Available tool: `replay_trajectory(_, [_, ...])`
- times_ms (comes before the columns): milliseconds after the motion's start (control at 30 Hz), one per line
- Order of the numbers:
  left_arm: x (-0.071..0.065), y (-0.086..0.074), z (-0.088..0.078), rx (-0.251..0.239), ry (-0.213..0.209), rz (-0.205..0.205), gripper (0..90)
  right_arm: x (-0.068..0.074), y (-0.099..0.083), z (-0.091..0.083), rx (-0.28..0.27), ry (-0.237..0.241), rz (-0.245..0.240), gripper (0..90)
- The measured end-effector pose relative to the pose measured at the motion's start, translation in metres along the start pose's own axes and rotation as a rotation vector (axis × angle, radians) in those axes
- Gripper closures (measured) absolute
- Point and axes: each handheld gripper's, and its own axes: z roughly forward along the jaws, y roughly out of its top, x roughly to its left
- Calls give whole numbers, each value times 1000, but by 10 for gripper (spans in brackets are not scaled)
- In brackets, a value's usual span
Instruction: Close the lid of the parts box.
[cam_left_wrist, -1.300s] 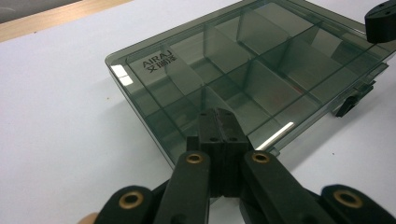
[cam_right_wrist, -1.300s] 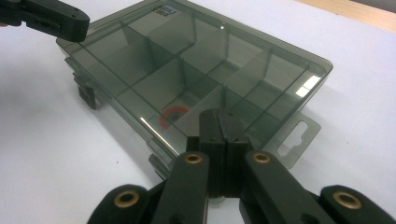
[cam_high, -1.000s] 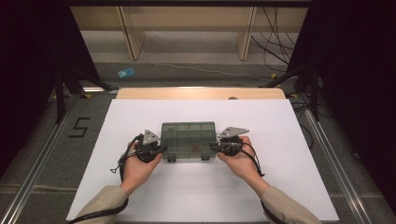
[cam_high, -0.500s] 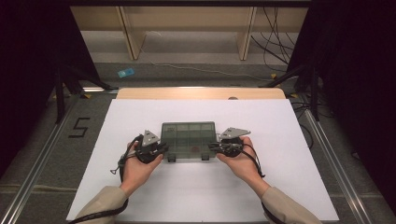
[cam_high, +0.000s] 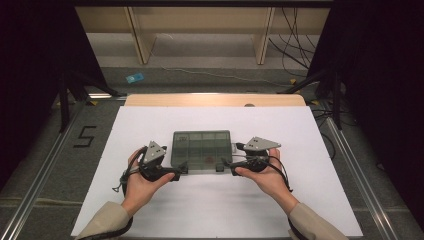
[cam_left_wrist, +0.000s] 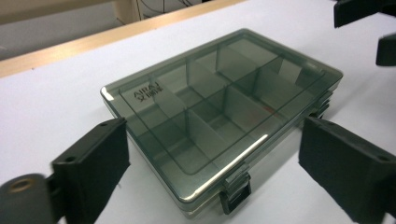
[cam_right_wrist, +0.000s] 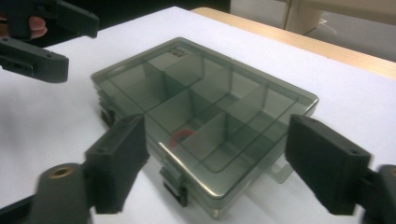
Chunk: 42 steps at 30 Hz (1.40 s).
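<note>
A white sheet (cam_high: 210, 210) covers the table (cam_high: 215, 100), whose bare wooden edge shows along the far side. On the grey floor beyond lie a small light-blue object (cam_high: 134, 78) and loose cables (cam_high: 295, 50), near pale wooden uprights (cam_high: 140, 40). A black "5" (cam_high: 85, 136) marks the floor left of the table.

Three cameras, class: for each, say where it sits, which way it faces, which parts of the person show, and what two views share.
High view: above the person's side, looking forward and down at the white table; forearms, hands, left tool, right tool.
Left gripper view: on the left tool, looking across the box; own open jaws.
Right gripper view: on the right tool, facing the box; own open jaws.
Shared: the closed box, latches toward the person.
</note>
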Motion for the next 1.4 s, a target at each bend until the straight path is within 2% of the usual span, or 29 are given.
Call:
replay_trajectory(33, [1, 0, -2, -8, -1, -5, 49, 1, 0, 0, -10, 17, 2, 172])
replay_trajectory(167, [1, -1, -7, -17, -3, -4, 1, 4, 1, -6, -12, 8, -18, 160])
replay_trajectory(200, [2, -1, -8, -21, -10, -2, 0, 5, 1, -8, -24, 19, -12, 159])
replay_trajectory(233, [1, -1, -10, -21, -5, -5, 0, 5, 2, -10, -18, 7, -14, 159])
replay_trajectory(300, [2, -2, -13, -29, -13, -2, 0, 5, 1, -12, -42, 1, -12, 159])
replay_trajectory(400, [1, -3, -18, -40, -10, -7, 0, 6, 1, -16, -57, 14, -4, 159])
replay_trajectory(433, [1, -4, -20, -48, -13, -6, 0, 6, 1, -18, -50, -3, -9, 159])
replay_trajectory(500, [0, -5, -24, -48, -13, -5, 0, 6, 1, -22, -45, 3, -11, 159])
replay_trajectory(700, [-4, -7, -33, -71, -28, -5, 0, 6, -1, -32, -81, -6, -12, 160])
replay_trajectory(733, [-5, -7, -35, -69, -28, -7, 0, 7, -1, -36, -56, -17, -17, 159])
replay_trajectory(767, [-5, -7, -37, -67, -28, 7, 0, 7, -2, -35, -86, 2, -4, 159])
replay_trajectory(800, [-15, -9, -38, -63, -60, -120, 0, 8, -3, -37, -88, -13, -10, 159])
replay_trajectory(833, [-11, -8, -40, -66, -59, -52, 0, 8, -3, -39, -80, -12, -10, 159])
replay_trajectory(867, [-15, -10, -41, -67, -66, -108, 0, 8, -4, -42, -71, -6, -10, 159])
replay_trajectory(900, [-11, -9, -42, -69, -60, -49, 0, 9, -4, -43, -72, -6, -16, 159])
replay_trajectory(933, [-18, -11, -43, -70, -67, -138, 0, 9, -5, -46, -77, -12, -25, 160])
replay_trajectory(967, [-17, -11, -45, -73, -70, -111, 0, 10, -6, -47, -79, -12, -20, 159])
replay_trajectory(1000, [-19, -12, -46, -70, -71, -144, 0, 10, -7, -48, -101, -4, -25, 159])
replay_trajectory(1033, [-18, -12, -47, -71, -76, -124, 0, 10, -7, -50, -93, -13, -31, 159])
replay_trajectory(1067, [-22, -13, -47, -87, -74, -169, 0, 11, -8, -53, -88, -10, -25, 160])
replay_trajectory(1100, [-16, -12, -48, -91, -76, -77, 0, 11, -9, -55, -82, -8, -23, 160])
replay_trajectory(1133, [-24, -13, -50, -89, -83, -189, 0, 11, -10, -58, -89, -12, -32, 160])
replay_trajectory(1200, [-24, -14, -52, -93, -84, -174, 0, 11, -12, -61, -97, -10, -23, 161])
replay_trajectory(1233, [-25, -14, -53, -94, -85, -186, 0, 11, -12, -64, -96, -14, -24, 161])
replay_trajectory(1267, [-12, -12, -52, -109, -59, -8, 0, 11, -14, -65, -113, -8, -25, 161])
replay_trajectory(1300, [-28, -15, -54, -93, -89, -213, 0, 12, -14, -68, -102, -12, -27, 161])
replay_trajectory(1333, [-27, -15, -54, -95, -91, -186, 0, 12, -15, -71, -92, -16, -24, 161])
replay_trajectory(1400, [-30, -15, -55, -99, -105, -197, 0, 13, -17, -75, -109, -25, -32, 161])
